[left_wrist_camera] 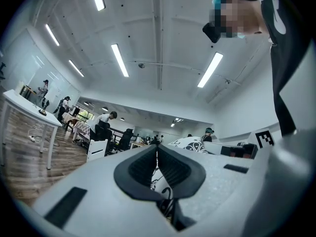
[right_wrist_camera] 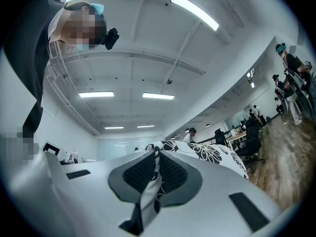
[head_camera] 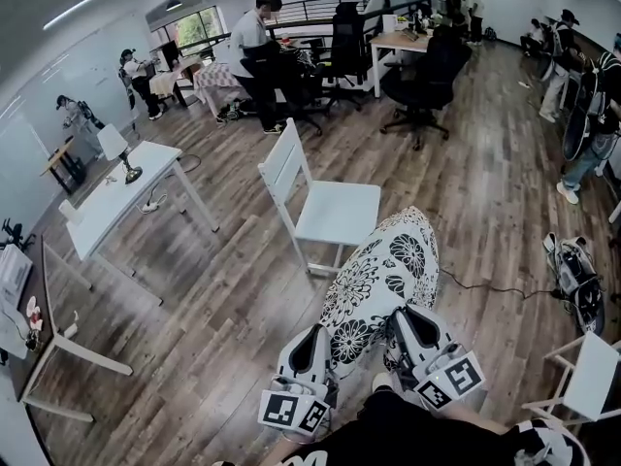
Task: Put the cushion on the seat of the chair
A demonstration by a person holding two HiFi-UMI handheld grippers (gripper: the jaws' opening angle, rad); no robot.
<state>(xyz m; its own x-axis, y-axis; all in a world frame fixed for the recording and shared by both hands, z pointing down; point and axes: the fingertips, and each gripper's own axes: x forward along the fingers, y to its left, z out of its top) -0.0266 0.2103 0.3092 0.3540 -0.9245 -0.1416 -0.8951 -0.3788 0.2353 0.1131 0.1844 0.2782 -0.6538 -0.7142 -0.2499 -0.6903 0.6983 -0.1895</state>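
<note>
A white cushion (head_camera: 383, 280) with black flower print hangs above the wooden floor, held at its near end by both grippers. My left gripper (head_camera: 325, 343) is shut on its near left edge; in the left gripper view the gripper (left_wrist_camera: 158, 157) pinches cushion fabric (left_wrist_camera: 159, 179) between its pads. My right gripper (head_camera: 398, 330) is shut on the near right edge, and the right gripper view shows the gripper (right_wrist_camera: 156, 163) clamping a strip of cushion cloth (right_wrist_camera: 148, 191). The white chair (head_camera: 325, 197) stands just beyond the cushion's far end, its pale seat (head_camera: 340, 212) bare.
A white table (head_camera: 121, 197) with a lamp stands left, another white chair frame (head_camera: 68, 352) near left and one at the right edge (head_camera: 587, 377). A bag (head_camera: 574, 275) and cable lie on the floor right. Office chairs, desks and several people fill the back.
</note>
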